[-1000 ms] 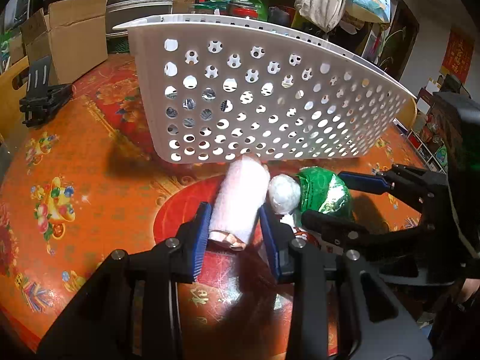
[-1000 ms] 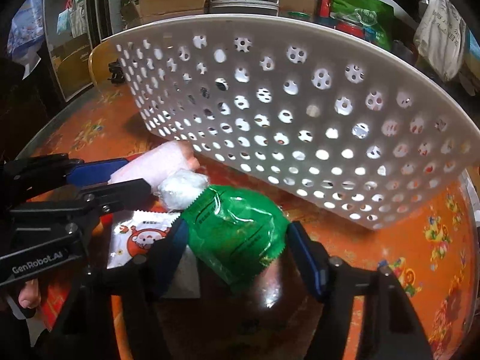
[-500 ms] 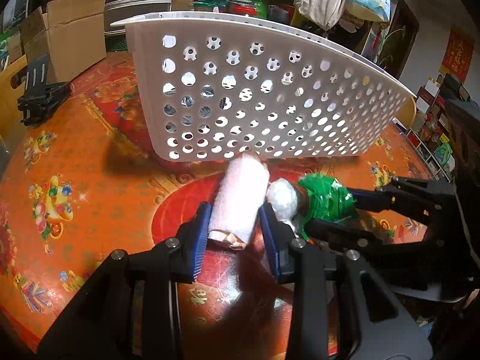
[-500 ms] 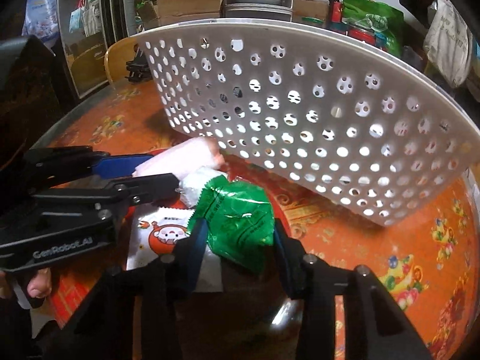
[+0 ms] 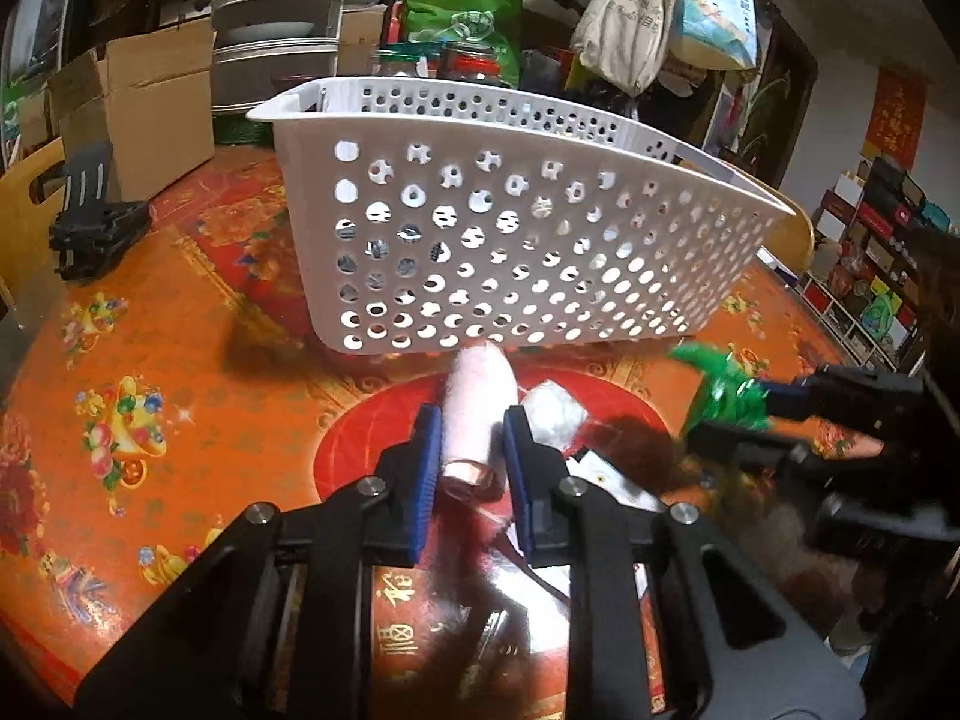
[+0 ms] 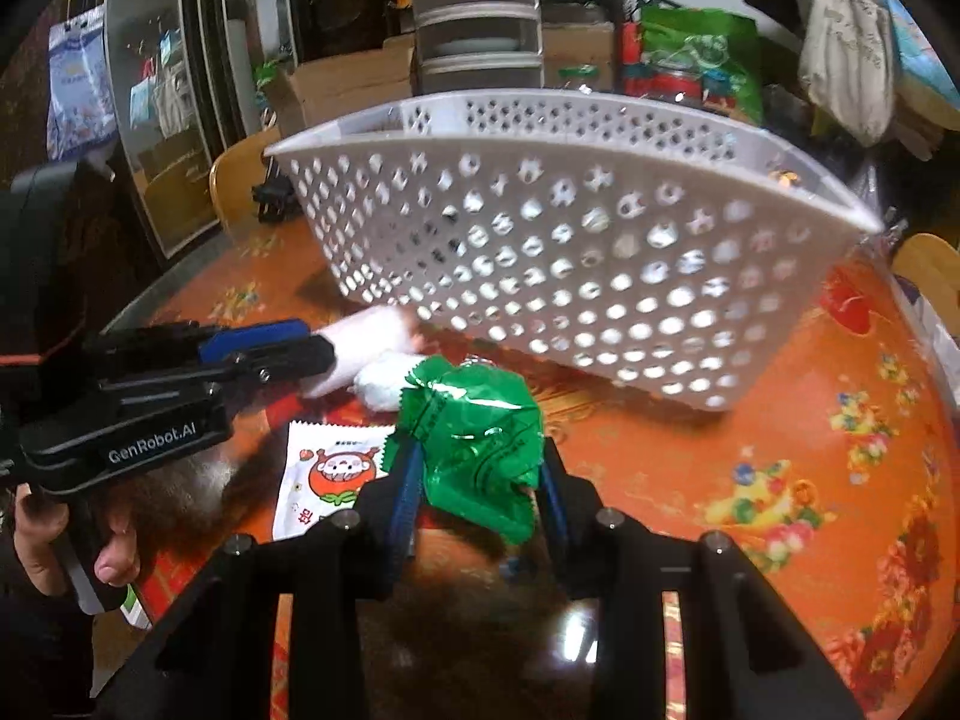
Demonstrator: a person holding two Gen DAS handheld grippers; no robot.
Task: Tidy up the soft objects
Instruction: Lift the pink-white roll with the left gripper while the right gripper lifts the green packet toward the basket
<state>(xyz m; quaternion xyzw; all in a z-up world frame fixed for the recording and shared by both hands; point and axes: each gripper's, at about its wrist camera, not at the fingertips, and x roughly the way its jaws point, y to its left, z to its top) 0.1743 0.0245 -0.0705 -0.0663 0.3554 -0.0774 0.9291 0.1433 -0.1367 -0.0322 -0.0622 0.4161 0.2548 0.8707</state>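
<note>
My left gripper (image 5: 471, 450) is shut on a pink rolled cloth (image 5: 477, 414), held above the table in front of the white perforated basket (image 5: 510, 240). My right gripper (image 6: 474, 480) is shut on a crumpled green packet (image 6: 474, 444) and holds it lifted off the table; this packet also shows in the left wrist view (image 5: 720, 390). A white wrapped ball (image 5: 552, 414) lies beside the pink roll. A white snack packet with a cartoon face (image 6: 324, 480) lies flat on the table. The left gripper appears at the left of the right wrist view (image 6: 270, 348).
The basket (image 6: 570, 276) stands at the far middle of the round orange-red table (image 5: 150, 390). A black clamp stand (image 5: 90, 228) and cardboard boxes (image 5: 138, 114) sit at the far left. Cluttered shelves and bags lie behind the basket.
Both grippers have risen and drawn back from the basket. The right gripper closed on the green packet and lifted it. The left gripper stays shut on the pink roll.
</note>
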